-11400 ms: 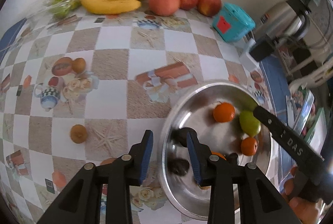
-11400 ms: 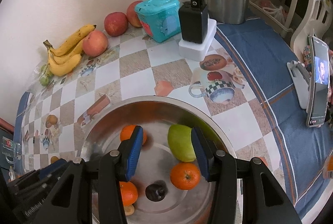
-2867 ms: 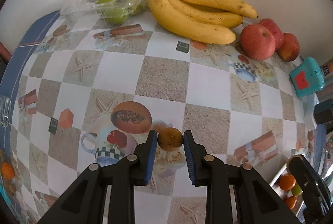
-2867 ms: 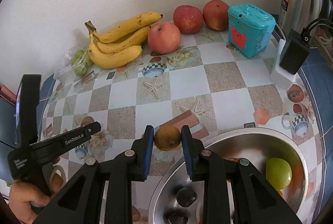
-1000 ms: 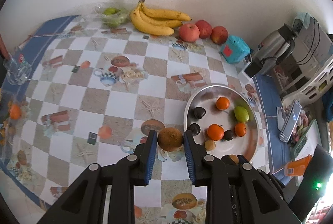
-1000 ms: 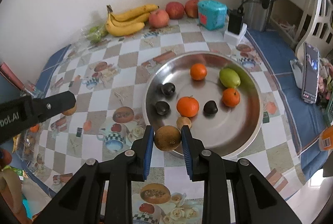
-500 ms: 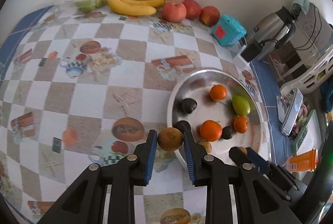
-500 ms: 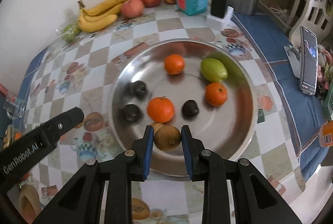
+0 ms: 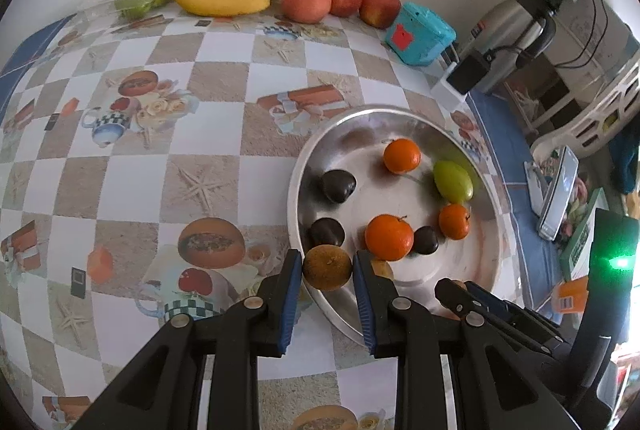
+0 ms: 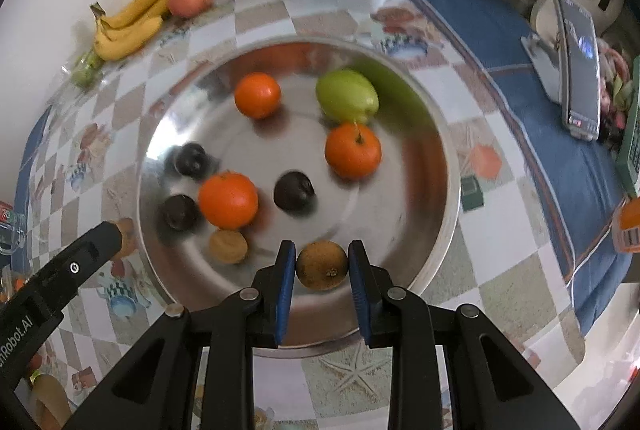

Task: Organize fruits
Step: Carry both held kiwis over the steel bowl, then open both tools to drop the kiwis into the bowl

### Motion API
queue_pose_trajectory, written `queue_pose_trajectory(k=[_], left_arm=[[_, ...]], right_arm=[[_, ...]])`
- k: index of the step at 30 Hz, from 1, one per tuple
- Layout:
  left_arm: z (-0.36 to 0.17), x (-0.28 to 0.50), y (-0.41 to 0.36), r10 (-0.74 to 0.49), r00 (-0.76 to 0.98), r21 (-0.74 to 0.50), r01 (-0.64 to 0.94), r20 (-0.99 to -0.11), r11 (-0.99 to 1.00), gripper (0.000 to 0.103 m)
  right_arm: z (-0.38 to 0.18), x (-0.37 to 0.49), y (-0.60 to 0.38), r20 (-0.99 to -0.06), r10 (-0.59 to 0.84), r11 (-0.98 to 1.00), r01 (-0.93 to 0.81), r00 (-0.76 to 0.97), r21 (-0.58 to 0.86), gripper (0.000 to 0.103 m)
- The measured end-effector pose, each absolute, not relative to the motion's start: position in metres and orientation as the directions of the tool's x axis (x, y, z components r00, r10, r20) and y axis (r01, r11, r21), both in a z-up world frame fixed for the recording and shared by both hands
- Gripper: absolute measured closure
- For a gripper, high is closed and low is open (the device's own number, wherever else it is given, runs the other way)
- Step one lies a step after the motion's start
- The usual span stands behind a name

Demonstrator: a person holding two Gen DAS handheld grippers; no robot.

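Left wrist view: the left gripper [image 9: 327, 266] has its jaws clamped on a brown fruit [image 9: 327, 267] above the near rim of the metal bowl [image 9: 486, 266] on the table [image 9: 120, 186].

Right wrist view: the right gripper [image 10: 321, 264] grips a second brown fruit [image 10: 321, 265] over the bowl's near inner wall; oranges [image 10: 228, 200], dark plums [image 10: 294, 191] and a green fruit [image 10: 346, 96] lie inside.

Shiny metal bowl [image 10: 442, 134] on a glossy printed plastic tablecloth [image 9: 132, 182]; matt, rough-skinned brown fruit [image 10: 321, 265].

Your right gripper [image 10: 322, 266] clamped on a brown fruit [image 10: 321, 265], over the steel bowl's [image 10: 442, 166] near edge, oranges [image 10: 228, 200] and dark plums [image 10: 293, 191] inside
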State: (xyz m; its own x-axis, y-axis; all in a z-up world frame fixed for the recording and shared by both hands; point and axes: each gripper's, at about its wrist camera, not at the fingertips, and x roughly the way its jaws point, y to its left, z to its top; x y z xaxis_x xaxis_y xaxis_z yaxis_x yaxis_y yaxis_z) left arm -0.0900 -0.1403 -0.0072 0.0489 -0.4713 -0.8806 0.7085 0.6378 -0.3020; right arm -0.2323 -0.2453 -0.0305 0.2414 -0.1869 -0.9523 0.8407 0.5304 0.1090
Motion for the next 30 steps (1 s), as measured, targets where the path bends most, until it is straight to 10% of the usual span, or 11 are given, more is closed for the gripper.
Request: queue_pose_trajectory(k=[30], left_arm=[[-0.017,-0.104,-0.150,-0.456,0.003,-0.295,0.760,-0.890,0.579,0.073]], right_arm=[[-0.034,-0.231,-0.242,-0.961,-0.168,0.537,0.838,0.218,0.096,0.075]])
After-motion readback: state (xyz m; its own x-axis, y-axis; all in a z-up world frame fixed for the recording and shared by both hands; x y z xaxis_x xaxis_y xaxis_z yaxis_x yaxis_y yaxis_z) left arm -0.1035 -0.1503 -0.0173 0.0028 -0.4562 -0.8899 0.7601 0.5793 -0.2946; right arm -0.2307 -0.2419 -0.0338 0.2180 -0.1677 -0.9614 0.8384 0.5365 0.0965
